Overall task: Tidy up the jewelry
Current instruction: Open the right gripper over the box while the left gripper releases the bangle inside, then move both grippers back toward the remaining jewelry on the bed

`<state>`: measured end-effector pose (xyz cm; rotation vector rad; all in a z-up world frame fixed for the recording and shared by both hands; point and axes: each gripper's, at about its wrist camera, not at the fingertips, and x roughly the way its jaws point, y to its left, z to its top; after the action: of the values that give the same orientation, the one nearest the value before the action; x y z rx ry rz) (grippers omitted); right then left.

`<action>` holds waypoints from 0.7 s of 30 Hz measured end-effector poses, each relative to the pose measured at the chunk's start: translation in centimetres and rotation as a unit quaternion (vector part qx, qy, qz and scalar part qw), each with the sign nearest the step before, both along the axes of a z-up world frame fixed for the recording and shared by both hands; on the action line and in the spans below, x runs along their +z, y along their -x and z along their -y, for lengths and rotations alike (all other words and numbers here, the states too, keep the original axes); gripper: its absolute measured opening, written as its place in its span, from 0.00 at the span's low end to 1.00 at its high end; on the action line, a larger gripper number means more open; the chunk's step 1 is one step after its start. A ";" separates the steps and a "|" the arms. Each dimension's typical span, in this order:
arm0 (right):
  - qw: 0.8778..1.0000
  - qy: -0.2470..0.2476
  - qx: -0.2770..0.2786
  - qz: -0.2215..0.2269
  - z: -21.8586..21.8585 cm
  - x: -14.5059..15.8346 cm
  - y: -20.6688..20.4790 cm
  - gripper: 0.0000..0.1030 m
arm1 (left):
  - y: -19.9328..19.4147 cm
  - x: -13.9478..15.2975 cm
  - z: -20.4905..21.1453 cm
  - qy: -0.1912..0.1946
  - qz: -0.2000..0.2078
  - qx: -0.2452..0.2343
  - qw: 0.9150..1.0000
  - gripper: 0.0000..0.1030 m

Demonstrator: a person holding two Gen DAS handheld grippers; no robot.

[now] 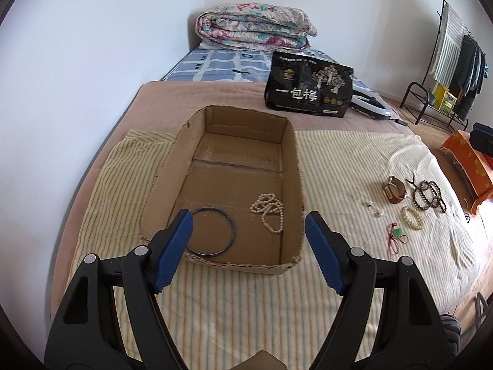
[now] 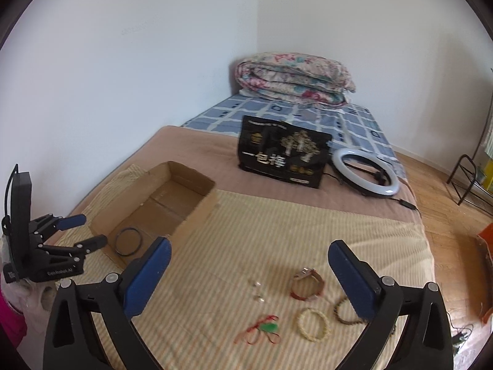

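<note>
An open cardboard box (image 1: 289, 141) lies on the striped blanket. Inside it are a dark bangle (image 1: 212, 231) and a pearl necklace (image 1: 269, 212). My left gripper (image 1: 248, 219) hovers open over the box's near end, nothing between its pads; the right wrist view shows it as well (image 2: 92, 229). To the right of the box lie a brown watch (image 2: 308, 283), a cream bead bracelet (image 2: 313, 323), dark bead bracelets (image 1: 429, 194), a red cord with a green pendant (image 2: 266, 328) and small earrings (image 2: 257, 291). My right gripper (image 2: 249, 243) is wide open above them, holding nothing.
A black snack bag (image 1: 308, 89) and a ring light (image 2: 365, 172) sit behind the blanket, a folded floral quilt (image 1: 255, 27) at the bed's far end. The wall runs along the left. An orange box (image 1: 468, 160) and a clothes rack (image 1: 456, 61) stand beyond the bed's right edge.
</note>
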<state>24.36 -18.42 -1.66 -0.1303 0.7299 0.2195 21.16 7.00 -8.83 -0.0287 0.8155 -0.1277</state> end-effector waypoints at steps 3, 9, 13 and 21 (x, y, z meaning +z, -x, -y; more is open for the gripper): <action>1.000 0.000 -0.015 0.001 2.3 0.1 1.1 1.00 | 0.2 0.2 1.2 -0.003 0.002 -0.008 1.000 0.75; 0.998 -0.016 -0.054 0.003 7.3 0.2 3.2 1.00 | 0.6 0.9 3.8 -0.010 0.009 -0.028 1.000 0.75; 0.997 -0.025 -0.079 0.007 10.3 0.0 4.6 1.00 | 0.7 1.1 5.4 -0.012 0.012 -0.041 0.999 0.75; 0.994 -0.017 -0.109 -0.006 13.8 -2.1 6.2 1.00 | 0.2 0.3 9.5 -0.014 0.005 -0.074 0.997 0.66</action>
<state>18.21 -32.18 -3.81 -0.0158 0.7461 0.0247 20.91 -2.46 -8.52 0.0595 0.8101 -0.2552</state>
